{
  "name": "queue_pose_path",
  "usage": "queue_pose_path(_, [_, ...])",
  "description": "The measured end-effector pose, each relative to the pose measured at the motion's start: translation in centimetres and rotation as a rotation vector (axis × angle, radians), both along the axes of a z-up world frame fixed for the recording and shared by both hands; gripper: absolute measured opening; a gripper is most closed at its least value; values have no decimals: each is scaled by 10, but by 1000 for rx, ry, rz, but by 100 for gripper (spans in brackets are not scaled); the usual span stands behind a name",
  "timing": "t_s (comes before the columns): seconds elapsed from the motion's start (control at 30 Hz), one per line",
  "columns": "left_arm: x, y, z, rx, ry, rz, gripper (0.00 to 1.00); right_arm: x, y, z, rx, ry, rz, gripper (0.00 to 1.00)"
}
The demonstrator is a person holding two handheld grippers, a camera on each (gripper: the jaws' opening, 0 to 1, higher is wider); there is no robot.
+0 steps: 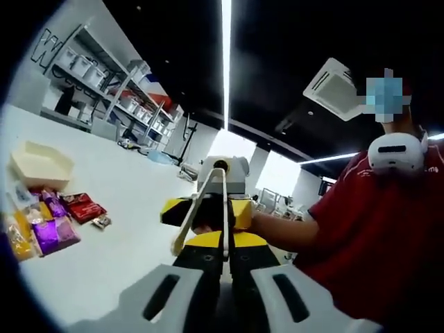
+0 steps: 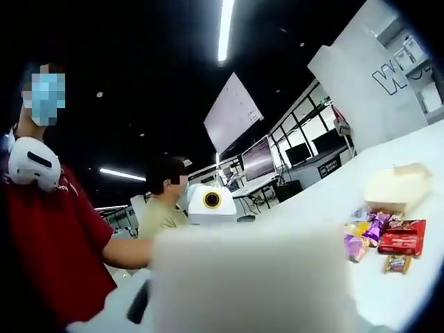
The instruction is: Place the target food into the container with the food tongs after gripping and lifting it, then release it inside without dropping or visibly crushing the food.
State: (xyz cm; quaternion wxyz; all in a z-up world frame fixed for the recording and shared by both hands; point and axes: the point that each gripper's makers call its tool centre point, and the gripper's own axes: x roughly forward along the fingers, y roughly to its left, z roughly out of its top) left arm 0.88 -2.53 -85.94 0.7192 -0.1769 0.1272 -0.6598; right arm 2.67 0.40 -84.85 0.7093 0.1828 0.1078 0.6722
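The cream food tongs [image 1: 201, 208] stand in my right gripper [image 1: 211, 239], which faces the left gripper view with its yellow-and-black jaws closed on them. Their arms spread toward my left gripper [image 1: 225, 295], whose grey jaws stand apart below them, open. In the right gripper view a pale blur [image 2: 250, 277] covers the bottom, hiding that gripper's jaws. Several food packets [image 1: 52, 222] [image 2: 381, 239], purple, red and yellow, lie on the white table [image 1: 132, 201]. Beside them sits the cream container [image 1: 40, 165] [image 2: 399, 186]. Both grippers are in the air, well away from the food.
A person in a red shirt [image 1: 374, 236] [image 2: 48, 236] holds the grippers, with a white headset [image 1: 397, 151] around the neck. Another person [image 2: 163, 208] sits behind. Shelves with bins [image 1: 118, 87] stand beyond the table's far edge.
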Motion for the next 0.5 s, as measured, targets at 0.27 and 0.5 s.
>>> queue_pose_path(0.27, [-2,-1,-2,20,11,-18,1,-2,-1,-2,-9,6,11,26])
queue_pose_path(0.5, [-3,-2,-3,21,14,-27,1,-3,-1,-3,-32,-7,12,27])
